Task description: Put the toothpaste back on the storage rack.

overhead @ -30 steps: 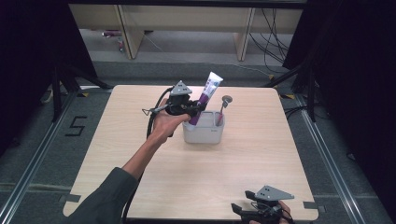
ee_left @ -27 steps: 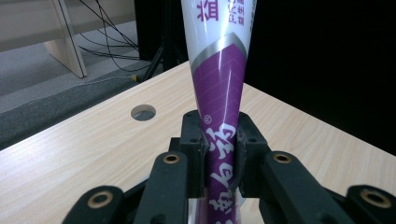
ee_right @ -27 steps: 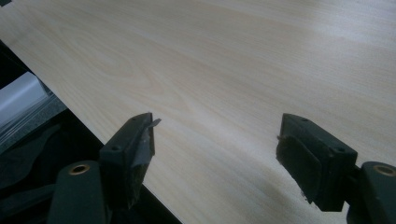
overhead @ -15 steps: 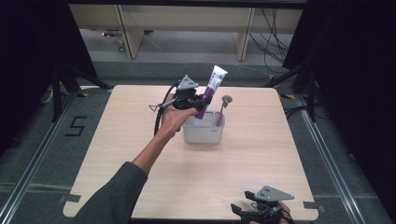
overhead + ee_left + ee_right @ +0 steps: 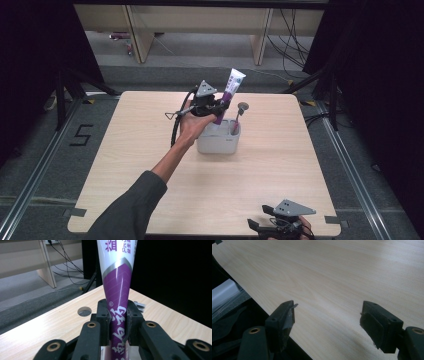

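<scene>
- You're at a lab-style recording station: a bare wooden table (image 5: 150,150) ringed by black curtains (image 5: 380,100).
- Cables (image 5: 295,35) trail over the grey floor at the upper right.
- A taped "5" (image 5: 81,135) marks the floor at left.

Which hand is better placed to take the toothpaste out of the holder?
Left. The left gripper is shut on the toothpaste above the holder; the right gripper rests open at the table's near edge.

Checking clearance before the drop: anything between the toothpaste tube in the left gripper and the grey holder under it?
Nothing visible blocks it. The toothpaste tube, clamped in the left gripper, hangs over the grey holder; a metal-headed tool stands at the holder's right side.
</scene>
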`<state>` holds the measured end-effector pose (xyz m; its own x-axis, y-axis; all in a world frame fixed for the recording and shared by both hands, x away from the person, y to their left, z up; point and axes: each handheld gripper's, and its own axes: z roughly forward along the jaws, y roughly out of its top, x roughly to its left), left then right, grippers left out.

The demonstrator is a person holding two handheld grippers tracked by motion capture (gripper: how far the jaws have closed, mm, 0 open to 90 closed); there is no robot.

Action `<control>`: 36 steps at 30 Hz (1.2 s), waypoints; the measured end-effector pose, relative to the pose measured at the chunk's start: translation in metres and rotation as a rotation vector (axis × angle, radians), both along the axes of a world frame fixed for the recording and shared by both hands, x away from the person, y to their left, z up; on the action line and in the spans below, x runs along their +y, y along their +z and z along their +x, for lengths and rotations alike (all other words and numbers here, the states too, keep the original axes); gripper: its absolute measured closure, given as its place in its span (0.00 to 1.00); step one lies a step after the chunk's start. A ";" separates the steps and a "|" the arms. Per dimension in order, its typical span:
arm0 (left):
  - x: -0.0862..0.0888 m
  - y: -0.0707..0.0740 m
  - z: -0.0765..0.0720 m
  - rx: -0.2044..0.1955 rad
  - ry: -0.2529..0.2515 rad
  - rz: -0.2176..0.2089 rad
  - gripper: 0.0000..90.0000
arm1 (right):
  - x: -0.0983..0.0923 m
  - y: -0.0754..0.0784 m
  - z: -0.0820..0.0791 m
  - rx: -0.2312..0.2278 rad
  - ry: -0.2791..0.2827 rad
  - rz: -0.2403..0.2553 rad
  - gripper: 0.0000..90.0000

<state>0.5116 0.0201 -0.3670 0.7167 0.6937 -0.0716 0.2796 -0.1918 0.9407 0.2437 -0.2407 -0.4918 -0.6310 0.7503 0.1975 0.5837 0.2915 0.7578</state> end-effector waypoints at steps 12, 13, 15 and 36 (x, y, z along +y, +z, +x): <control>-0.005 -0.013 0.004 -0.002 0.003 0.008 0.85 | 0.000 0.001 -0.002 0.016 -0.006 0.007 0.31; -0.005 -0.014 0.004 -0.005 0.006 0.012 0.85 | -0.001 0.002 -0.001 0.004 0.003 -0.011 0.31; -0.005 -0.017 0.006 0.001 0.012 -0.005 0.85 | -0.001 0.001 -0.001 -0.001 0.005 -0.014 0.31; -0.001 -0.037 0.007 0.011 0.013 0.025 0.85 | -0.002 0.000 -0.001 -0.004 0.003 -0.005 0.31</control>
